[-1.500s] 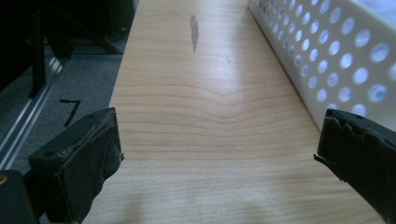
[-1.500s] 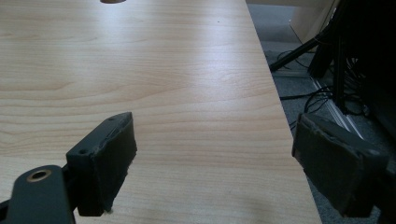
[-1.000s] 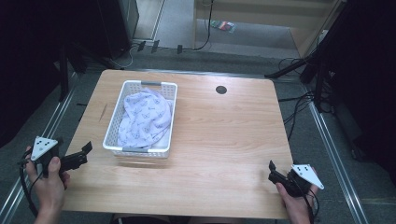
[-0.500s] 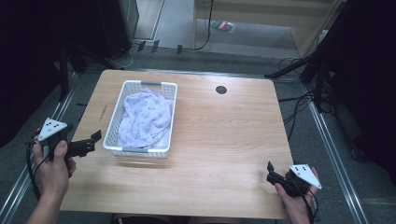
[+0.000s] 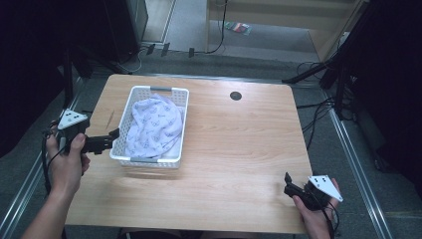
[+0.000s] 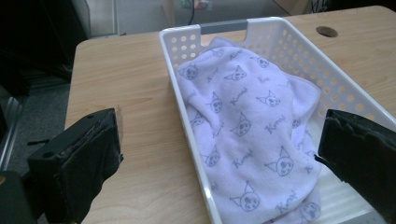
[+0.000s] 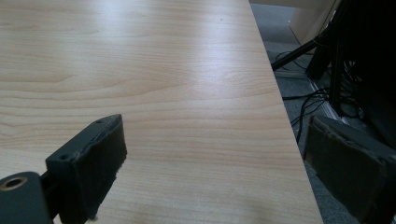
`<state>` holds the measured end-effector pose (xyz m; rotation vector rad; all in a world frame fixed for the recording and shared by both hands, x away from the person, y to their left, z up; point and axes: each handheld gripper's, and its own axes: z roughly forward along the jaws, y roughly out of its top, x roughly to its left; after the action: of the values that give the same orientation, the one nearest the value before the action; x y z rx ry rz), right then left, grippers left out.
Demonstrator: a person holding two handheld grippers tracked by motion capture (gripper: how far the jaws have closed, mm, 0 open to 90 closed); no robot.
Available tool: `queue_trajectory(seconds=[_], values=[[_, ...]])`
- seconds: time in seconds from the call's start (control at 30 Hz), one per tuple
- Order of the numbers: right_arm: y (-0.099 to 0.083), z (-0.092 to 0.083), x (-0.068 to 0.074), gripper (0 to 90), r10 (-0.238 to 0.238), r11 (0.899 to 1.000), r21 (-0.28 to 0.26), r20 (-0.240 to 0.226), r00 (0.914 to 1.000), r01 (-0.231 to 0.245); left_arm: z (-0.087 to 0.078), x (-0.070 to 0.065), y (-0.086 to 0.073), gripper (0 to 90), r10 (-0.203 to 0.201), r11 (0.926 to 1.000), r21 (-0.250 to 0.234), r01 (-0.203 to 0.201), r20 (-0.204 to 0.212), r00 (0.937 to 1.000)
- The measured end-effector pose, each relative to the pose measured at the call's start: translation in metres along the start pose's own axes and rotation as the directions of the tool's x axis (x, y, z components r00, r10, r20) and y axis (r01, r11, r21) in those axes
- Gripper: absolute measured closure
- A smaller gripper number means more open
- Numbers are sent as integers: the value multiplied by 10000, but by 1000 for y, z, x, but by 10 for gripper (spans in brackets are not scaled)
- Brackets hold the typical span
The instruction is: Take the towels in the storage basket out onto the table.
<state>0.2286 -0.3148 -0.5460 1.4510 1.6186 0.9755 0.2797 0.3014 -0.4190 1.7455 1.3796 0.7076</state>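
**Grippers spread at the desk's edges**

The left gripper (image 5: 112, 141), jaws spread wide, points at the white basket (image 5: 175, 93) near the desk's left edge; a cat-print lilac towel (image 5: 154, 127) lies inside; the right gripper (image 5: 290, 185) hangs open at the near right corner.

Overhead light brightens the wooden table (image 5: 234, 144) while surroundings fall dark; glare sheens its surface, and nearby black jaws blur softly.

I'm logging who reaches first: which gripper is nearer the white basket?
Left. The left gripper is at the white basket's left wall; the right gripper sits near the table's front right corner.
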Motion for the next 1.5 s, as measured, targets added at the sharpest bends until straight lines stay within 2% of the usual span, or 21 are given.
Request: queue_trajectory(seconds=[0.5,0.53,0.63,0.77,1.03,1.17,1.2,1.3,1.33,1.37,1.43,1.5], values=[[0,0,0,67,26,10000,33,-18,10000,-26,31,-16,35,0,56,9964,843,-85,344,9994],[0,0,0,67,29,10000,36,-13,10000,-29,35,-19,40,0,171,9948,998,-207,365,9992],[0,0,0,68,35,10000,41,-16,10000,-35,39,-21,43,0,173,9941,1058,-218,432,9989],[0,0,-1,68,34,10000,33,-28,10000,-34,49,-23,48,0,204,9899,1387,-278,548,9983],[0,0,-1,69,97,9999,52,-20,10000,-97,73,-29,53,0,205,9786,2029,-335,660,9976],[0,0,-1,69,105,9999,60,-32,9999,-105,86,-32,52,0,43,9721,2335,-228,793,9968],[0,0,-1,70,100,9999,68,-29,9999,-100,92,-34,51,0,57,9667,2546,-260,800,9968],[0,0,-1,70,102,9999,68,-38,9999,-102,98,-37,50,0,-41,9629,2695,-173,788,9969],[0,0,-1,70,107,9999,63,-46,9999,-107,103,-38,49,0,6,9569,2893,-260,875,9962],[0,0,-1,70,107,9999,63,-46,9999,-107,103,-38,49,0,6,9569,2893,-260,875,9962],[0,0,-1,71,109,9999,60,-57,9999,-108,110,-40,47,0,-64,9520,3055,-211,885,9961],[0,0,-1,71,103,9999,59,-61,9999,-103,117,-41,46,0,-89,9445,3280,-195,849,9963]])
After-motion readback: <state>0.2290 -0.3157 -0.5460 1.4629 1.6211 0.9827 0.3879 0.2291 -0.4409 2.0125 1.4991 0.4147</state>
